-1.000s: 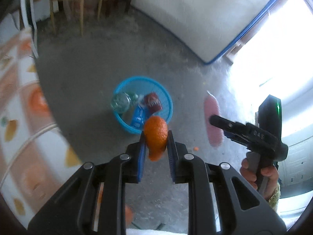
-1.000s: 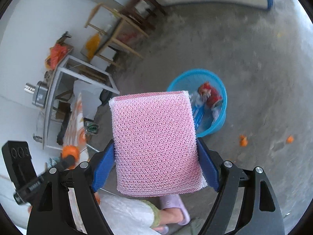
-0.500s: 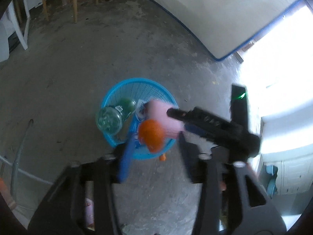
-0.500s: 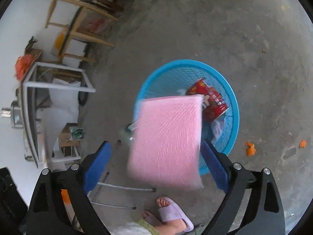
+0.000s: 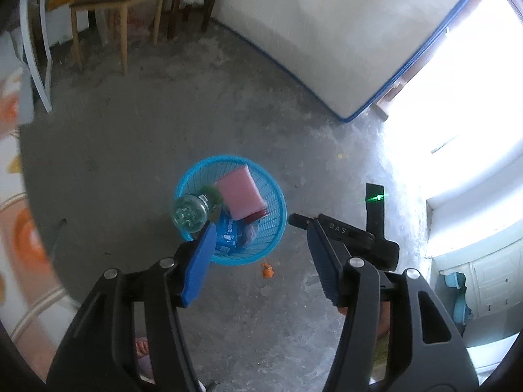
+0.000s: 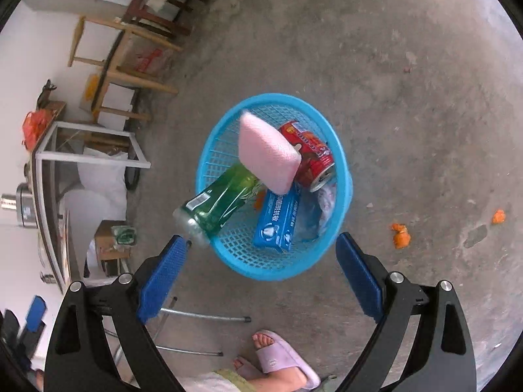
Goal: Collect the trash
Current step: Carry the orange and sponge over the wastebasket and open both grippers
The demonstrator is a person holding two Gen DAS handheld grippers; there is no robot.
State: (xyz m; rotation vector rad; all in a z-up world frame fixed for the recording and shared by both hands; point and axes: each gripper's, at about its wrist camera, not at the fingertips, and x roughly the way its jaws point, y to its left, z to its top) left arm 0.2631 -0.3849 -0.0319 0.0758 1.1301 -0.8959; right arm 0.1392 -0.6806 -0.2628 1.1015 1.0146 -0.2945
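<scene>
I have both claws hanging over the blue basket (image 6: 274, 261) on the concrete floor (image 6: 408, 65), and both are empty. The left gripper (image 5: 261, 254) has just been opening and now stands at a middling spread with nothing between its pads; the right gripper (image 6: 261, 274) has likewise spread to full width, again with nothing in the gap.

The trash sits in the basket. The pink sponge (image 6: 266, 155) lies on top, tilted against the red can (image 6: 309, 155), with the green bottle (image 6: 219, 202) leaning out over the near-left rim and the blue box (image 6: 278, 219) below them. What I judge is left to collect are the orange scraps: one peel bit (image 6: 400, 230) on the floor right of the basket, another (image 6: 498, 217) farther right.

Those scraps look light, soft and limp, likely a little slick, and they lie flat on rough concrete. I would come down steeply, straddle a piece across its thickest hump and close gently; squeezing hard only mashes it.

Room is generous to the right and far side, all bare floor. To the near left I mind the metal table legs (image 6: 196, 317), and the person's slippered foot (image 6: 281, 356) is close below the right claw. The bottle overhanging the rim could tip out if I brush it.
</scene>
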